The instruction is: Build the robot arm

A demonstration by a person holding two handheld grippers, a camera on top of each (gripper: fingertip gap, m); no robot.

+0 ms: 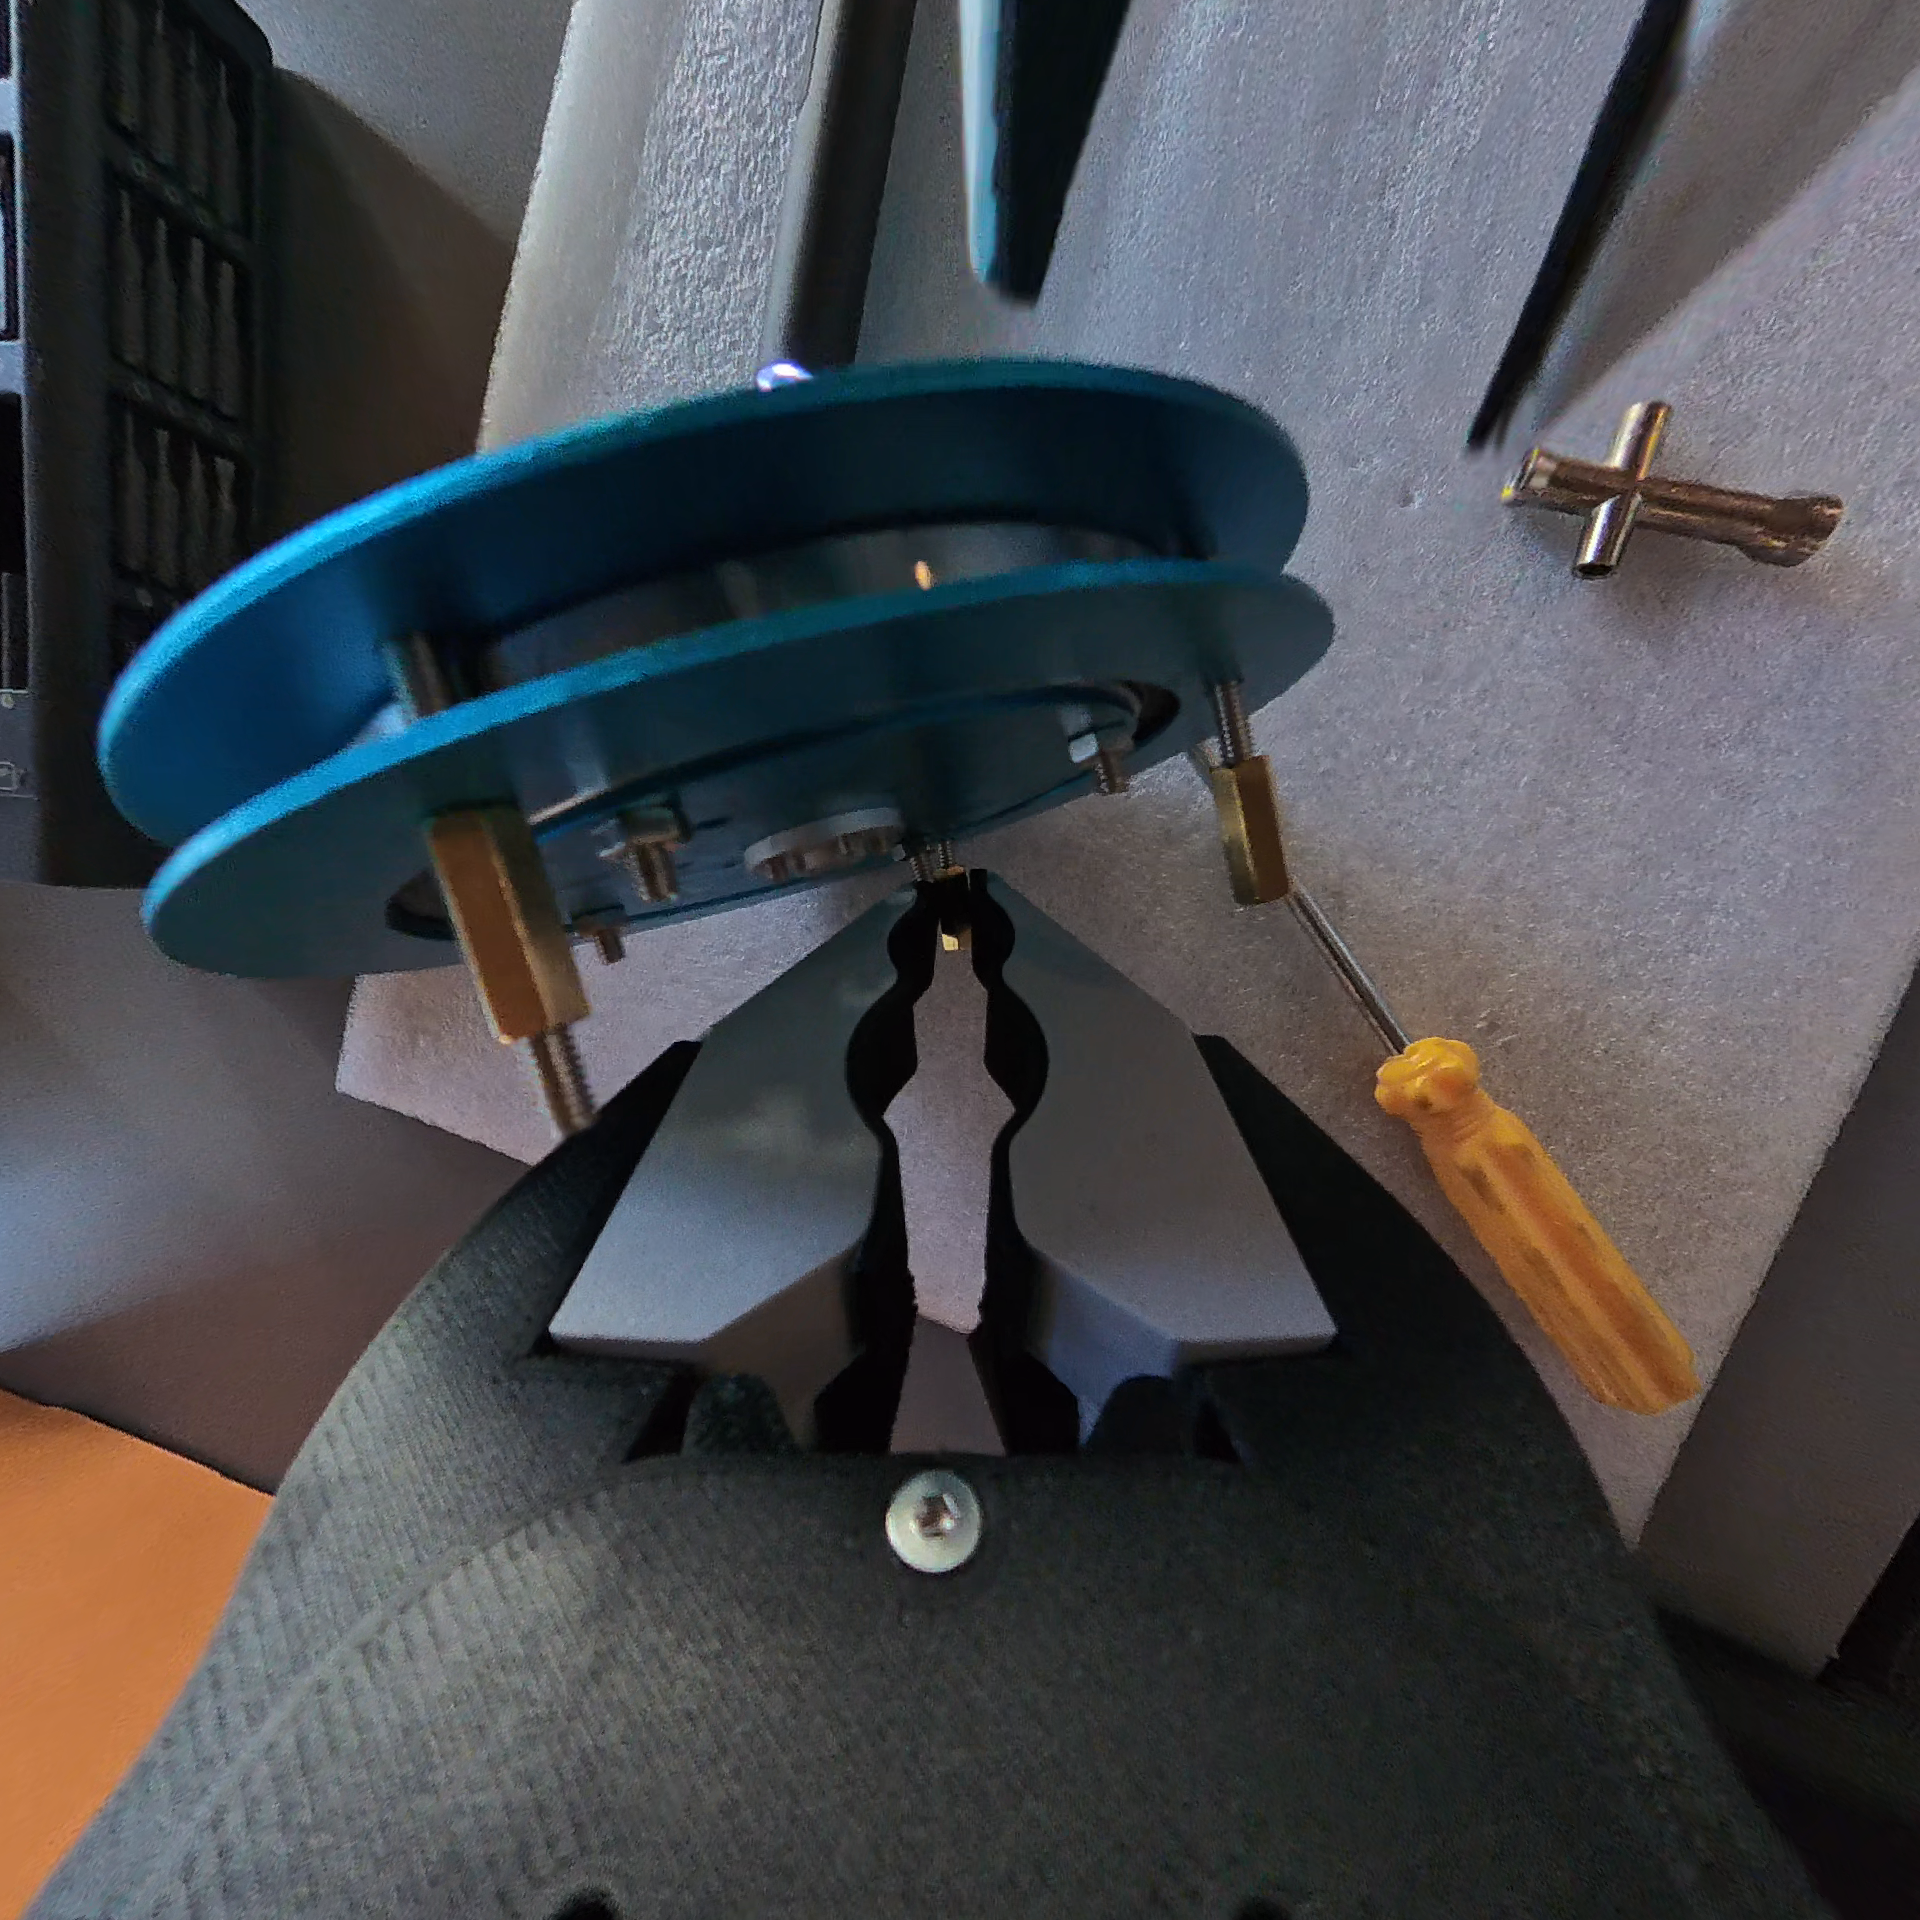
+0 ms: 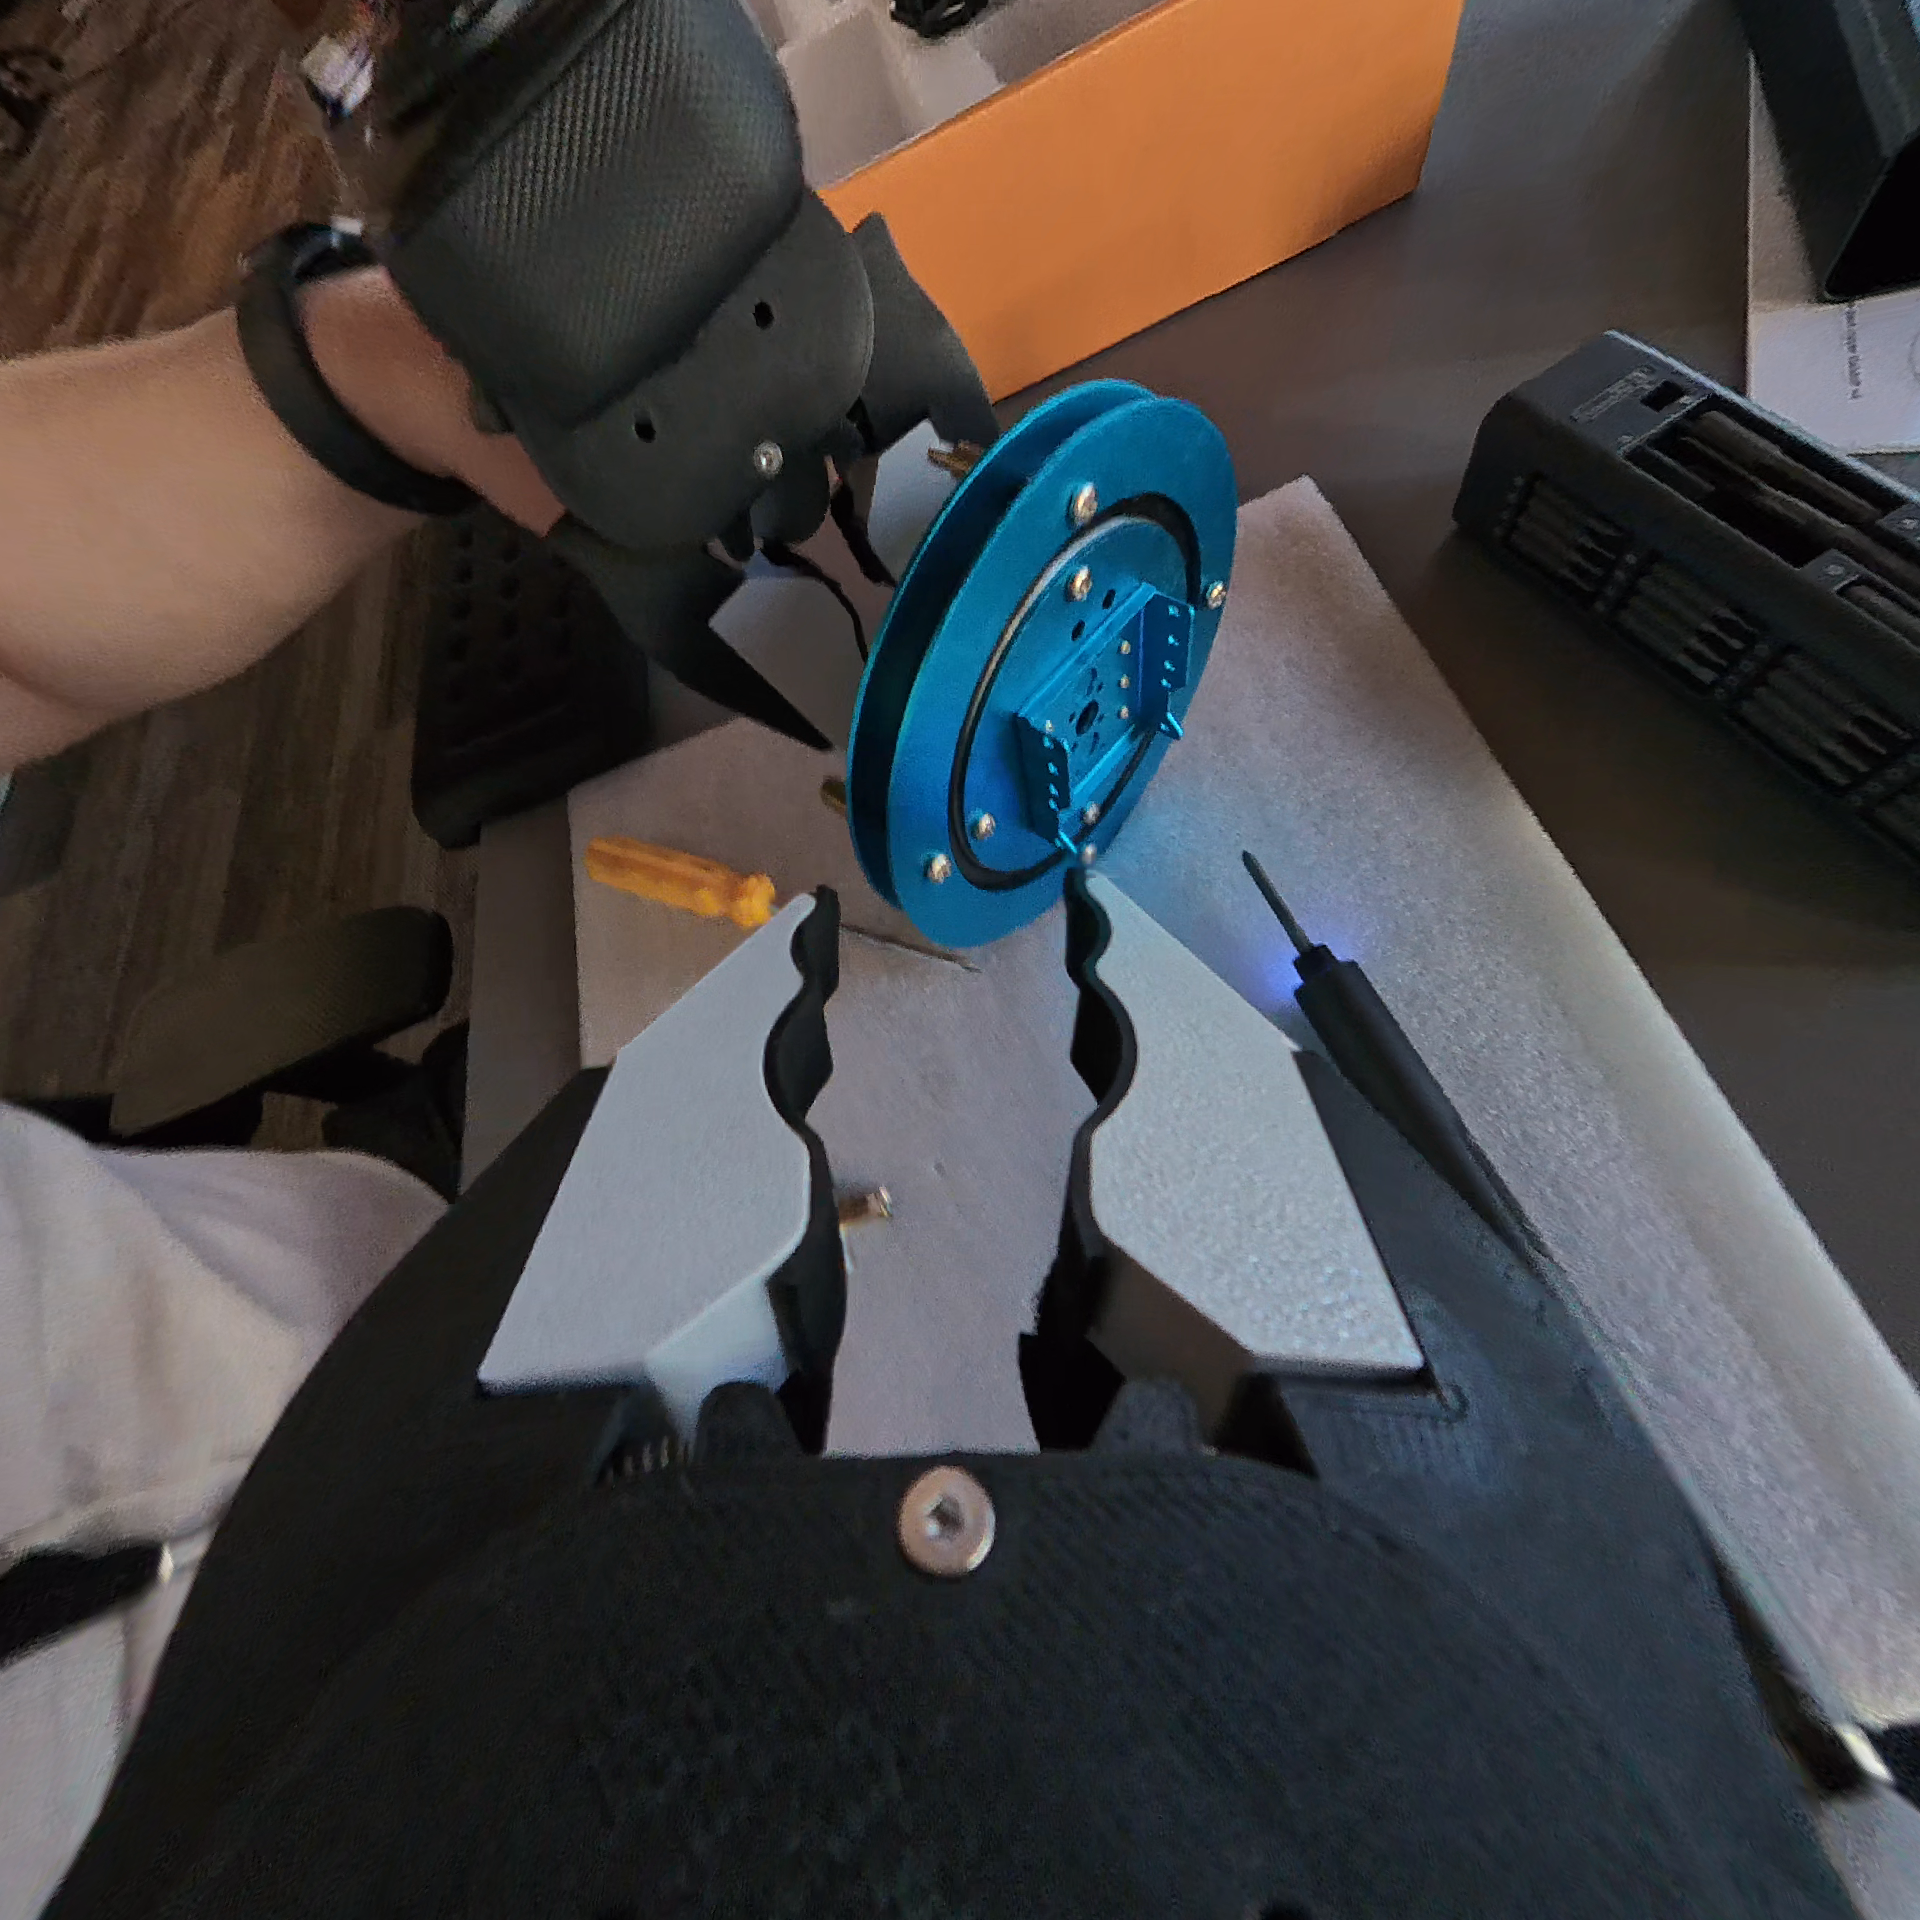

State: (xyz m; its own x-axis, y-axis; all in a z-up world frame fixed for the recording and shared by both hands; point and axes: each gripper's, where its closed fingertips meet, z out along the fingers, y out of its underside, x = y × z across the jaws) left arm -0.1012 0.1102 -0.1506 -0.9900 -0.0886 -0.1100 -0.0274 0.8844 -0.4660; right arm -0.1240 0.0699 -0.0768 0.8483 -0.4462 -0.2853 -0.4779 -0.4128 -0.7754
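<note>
The left gripper (image 1: 951,914) has its black fingers pinched on a brass standoff (image 1: 948,927) under a blue two-disc assembly (image 1: 717,665), held tilted above a grey foam mat (image 1: 1558,831). The right gripper (image 2: 951,904) sits wide open, empty, just below the discs. A yellow screwdriver (image 1: 1527,1216), cross-shaped metal wrench (image 1: 1662,504) and black precision driver (image 2: 1382,1049) lie on the mat.

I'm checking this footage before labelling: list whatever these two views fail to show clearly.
- Left gripper, left wrist view: shut on a small brass standoff under the blue disc assembly; the standoff's full length is hidden by the pads.
- Right wrist view: the same grip is hidden behind the blue disc assembly.
- Black electric screwdriver: its rear is hidden behind the right gripper, which is open.
- Yellow screwdriver: tip hidden behind a standoff, left wrist view.
</note>
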